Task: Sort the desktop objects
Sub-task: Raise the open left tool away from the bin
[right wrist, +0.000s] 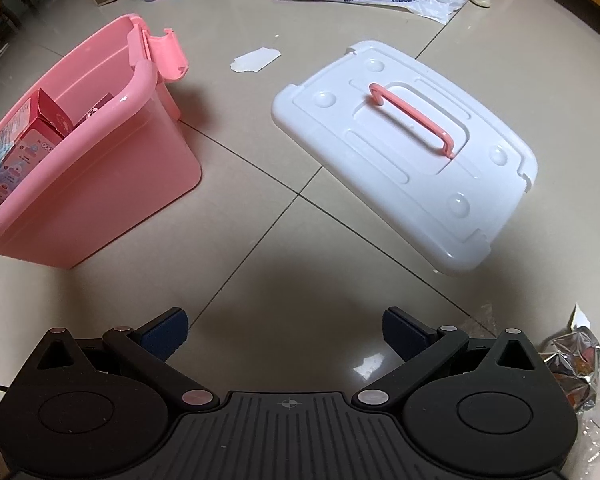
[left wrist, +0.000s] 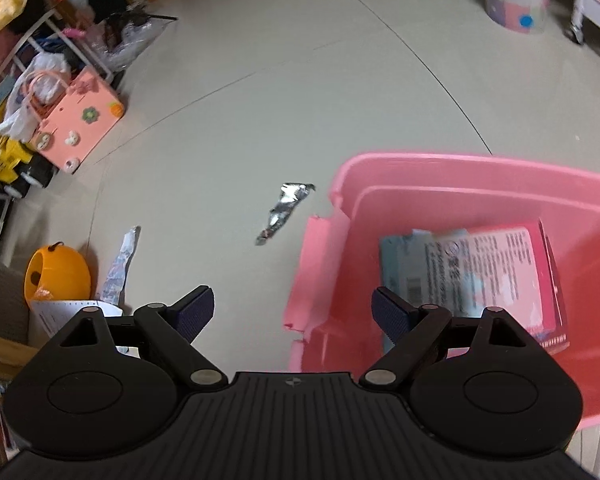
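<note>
Left wrist view: spread left gripper (left wrist: 292, 312) hangs empty, pink bin (left wrist: 440, 172) under its right finger.

The storage bin (right wrist: 100, 168) is pink, and its lid (right wrist: 404, 160) is white with a pink handle (right wrist: 412, 120). Inside the bin lie a red-and-white printed box (left wrist: 512, 276) and a pale blue packet (left wrist: 408, 264). A crumpled wrapper (left wrist: 284, 212) is silver. Each tool (left wrist: 292, 312) (right wrist: 286, 334) is black with dark blue ridged pads (left wrist: 194, 312). The floor (right wrist: 300, 240) is beige tile with dark seams.

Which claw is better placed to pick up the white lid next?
Probably the right claw: it is open, and the white lid lies on the floor just ahead. The left claw faces the pink bin.
</note>
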Available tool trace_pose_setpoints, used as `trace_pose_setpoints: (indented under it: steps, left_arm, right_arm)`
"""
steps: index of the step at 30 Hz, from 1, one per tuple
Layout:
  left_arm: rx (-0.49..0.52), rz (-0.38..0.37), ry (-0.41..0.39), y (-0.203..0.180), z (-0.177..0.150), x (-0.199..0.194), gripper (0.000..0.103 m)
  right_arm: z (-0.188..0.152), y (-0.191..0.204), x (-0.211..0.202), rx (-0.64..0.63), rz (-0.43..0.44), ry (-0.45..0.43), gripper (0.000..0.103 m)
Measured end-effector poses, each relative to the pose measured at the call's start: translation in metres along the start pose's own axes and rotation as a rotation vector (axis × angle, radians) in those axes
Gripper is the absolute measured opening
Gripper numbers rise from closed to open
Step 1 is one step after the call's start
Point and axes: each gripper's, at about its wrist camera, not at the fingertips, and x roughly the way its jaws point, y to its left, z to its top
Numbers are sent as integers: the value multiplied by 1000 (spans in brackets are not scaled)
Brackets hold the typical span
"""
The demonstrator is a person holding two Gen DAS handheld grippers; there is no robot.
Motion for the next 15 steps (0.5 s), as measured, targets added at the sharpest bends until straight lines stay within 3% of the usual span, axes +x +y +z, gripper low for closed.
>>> trace_pose_setpoints:
  steps: [15]
  left_arm:
    - [143,-107,-58,-28,-7,-11,91]
  right_arm:
    - [1,2,2,3,0,7,103]
